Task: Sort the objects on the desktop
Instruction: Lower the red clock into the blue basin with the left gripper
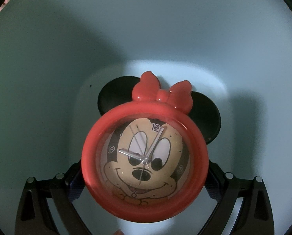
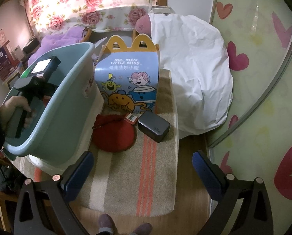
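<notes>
Clock [image 1: 145,160], red-rimmed with a cartoon mouse face, sits at lower centre of your left wrist view, clamped at its two sides by your left gripper [image 1: 145,176]. Its dial faces the camera. Its top, with the red bow [image 1: 161,94] and two black ears, points toward the upper part of the frame, tipped slightly to the right; the 12 stands above and the 6 below. Behind it lies the pale blue inner wall of the bin [image 1: 47,78], so the clock is held inside that bin.

Your right wrist view shows the same blue bin [image 2: 67,107] at the left of the frame, resting on a striped beige mat [image 2: 138,176]. Your hand [image 2: 14,107] grips the left tool's handle over the bin's mouth. Your right gripper [image 2: 143,168] stands wide open at the bottom of the frame and holds nothing.

On the mat, centre frame, a round red pouch [image 2: 114,135] lies just beside a dark grey charger block [image 2: 153,126], with a barcode tag [image 2: 129,118] between them. A blue cartoon-printed meal box [image 2: 129,78] stands upright behind them. A white cloth bundle [image 2: 193,68] occupies the upper right.
</notes>
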Tool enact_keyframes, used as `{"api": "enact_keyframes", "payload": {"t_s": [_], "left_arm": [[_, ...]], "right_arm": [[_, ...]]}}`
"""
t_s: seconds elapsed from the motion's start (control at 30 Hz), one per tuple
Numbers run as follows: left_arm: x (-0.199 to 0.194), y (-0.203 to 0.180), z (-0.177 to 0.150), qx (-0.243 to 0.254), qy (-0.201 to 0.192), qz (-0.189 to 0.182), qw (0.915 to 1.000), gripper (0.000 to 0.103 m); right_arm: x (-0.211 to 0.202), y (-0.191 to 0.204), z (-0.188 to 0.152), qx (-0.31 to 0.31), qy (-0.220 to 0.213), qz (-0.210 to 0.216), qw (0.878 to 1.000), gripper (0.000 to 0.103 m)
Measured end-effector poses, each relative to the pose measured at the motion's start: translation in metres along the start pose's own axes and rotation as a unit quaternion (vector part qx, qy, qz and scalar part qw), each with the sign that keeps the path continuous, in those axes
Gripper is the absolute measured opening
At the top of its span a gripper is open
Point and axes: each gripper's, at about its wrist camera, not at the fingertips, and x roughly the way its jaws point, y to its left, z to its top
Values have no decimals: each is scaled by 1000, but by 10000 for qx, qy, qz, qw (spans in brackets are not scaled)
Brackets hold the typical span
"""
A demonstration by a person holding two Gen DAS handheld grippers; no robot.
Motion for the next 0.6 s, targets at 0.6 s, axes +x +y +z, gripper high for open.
{"api": "enact_keyframes", "payload": {"t_s": [0.6], "left_arm": [[-15,2,-10,95,-19,236,9997,101]], "right_arm": [[3,-11,-5,-6,49,11,10000,103]]}}
